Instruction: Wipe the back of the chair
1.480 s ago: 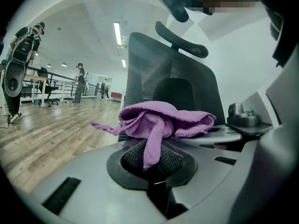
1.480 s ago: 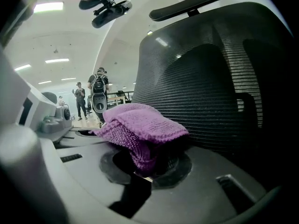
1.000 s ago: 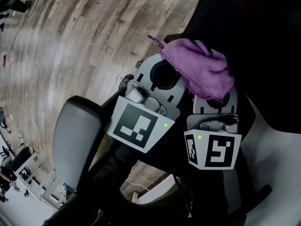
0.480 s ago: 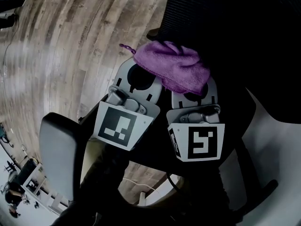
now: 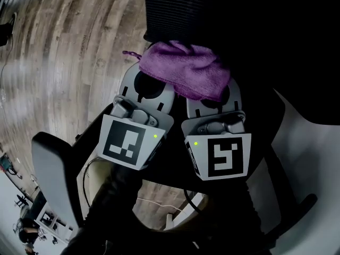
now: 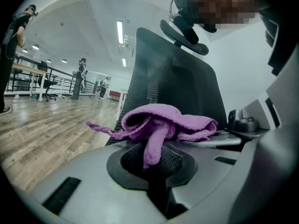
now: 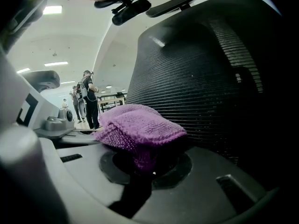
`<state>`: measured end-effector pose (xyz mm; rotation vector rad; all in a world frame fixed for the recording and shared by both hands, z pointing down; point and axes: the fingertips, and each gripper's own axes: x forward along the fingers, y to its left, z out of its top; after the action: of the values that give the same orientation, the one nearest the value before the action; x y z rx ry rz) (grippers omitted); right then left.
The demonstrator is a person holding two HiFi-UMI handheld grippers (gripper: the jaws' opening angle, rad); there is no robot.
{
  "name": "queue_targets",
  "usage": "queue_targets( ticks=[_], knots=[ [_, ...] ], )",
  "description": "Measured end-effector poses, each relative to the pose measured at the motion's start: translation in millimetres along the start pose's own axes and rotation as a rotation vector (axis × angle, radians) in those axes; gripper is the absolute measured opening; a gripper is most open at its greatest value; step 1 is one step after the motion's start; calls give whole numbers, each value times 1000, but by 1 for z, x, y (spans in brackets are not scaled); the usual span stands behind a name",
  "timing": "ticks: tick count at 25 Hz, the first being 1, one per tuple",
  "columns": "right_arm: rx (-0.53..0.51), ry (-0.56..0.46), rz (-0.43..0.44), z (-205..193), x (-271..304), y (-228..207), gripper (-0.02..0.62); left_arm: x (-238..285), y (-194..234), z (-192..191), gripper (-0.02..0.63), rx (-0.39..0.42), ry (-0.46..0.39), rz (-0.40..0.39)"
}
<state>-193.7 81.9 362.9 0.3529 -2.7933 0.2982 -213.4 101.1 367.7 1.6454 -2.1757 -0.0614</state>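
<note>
A crumpled purple cloth (image 5: 183, 70) lies across the front ends of both grippers. My left gripper (image 5: 144, 86) and right gripper (image 5: 212, 104) sit side by side, both just below the black mesh chair back (image 5: 212, 15). In the left gripper view a fold of the cloth (image 6: 156, 125) hangs down into the seam of my left gripper (image 6: 154, 160), whose jaws are shut on it. In the right gripper view the cloth (image 7: 140, 127) bunches on top of my right gripper (image 7: 142, 164), pinched in its shut jaws. The mesh back (image 7: 196, 87) rises right behind it.
A grey padded armrest (image 5: 50, 169) stands at the lower left over the wooden floor (image 5: 64, 47). A white curved chair part (image 5: 303, 158) is at the right. People (image 6: 81, 73) stand far off near desks; the headrest (image 6: 184, 29) tops the chair.
Both grippers with the cloth have come closer to the chair back. The mesh now fills more of the top of the head view, and the cloth's far edge reaches it.
</note>
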Motion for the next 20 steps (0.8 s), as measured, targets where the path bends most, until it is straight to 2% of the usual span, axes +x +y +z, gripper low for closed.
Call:
queue_targets(
  ticks=[3, 8, 15, 20],
  knots=[
    [6, -6, -15, -7, -5, -13, 47, 9, -9, -5, 41, 31, -9, -20],
    [14, -15, -35, -4, -28, -43, 47, 24, -45, -9, 41, 33, 25, -28],
    [37, -24, -104, -17, -67, -76, 48, 35, -94, -22, 41, 82, 53, -93],
    [39, -19, -129, -17, -79, -91, 48, 43, -108, -22, 41, 136, 54, -126]
  ],
)
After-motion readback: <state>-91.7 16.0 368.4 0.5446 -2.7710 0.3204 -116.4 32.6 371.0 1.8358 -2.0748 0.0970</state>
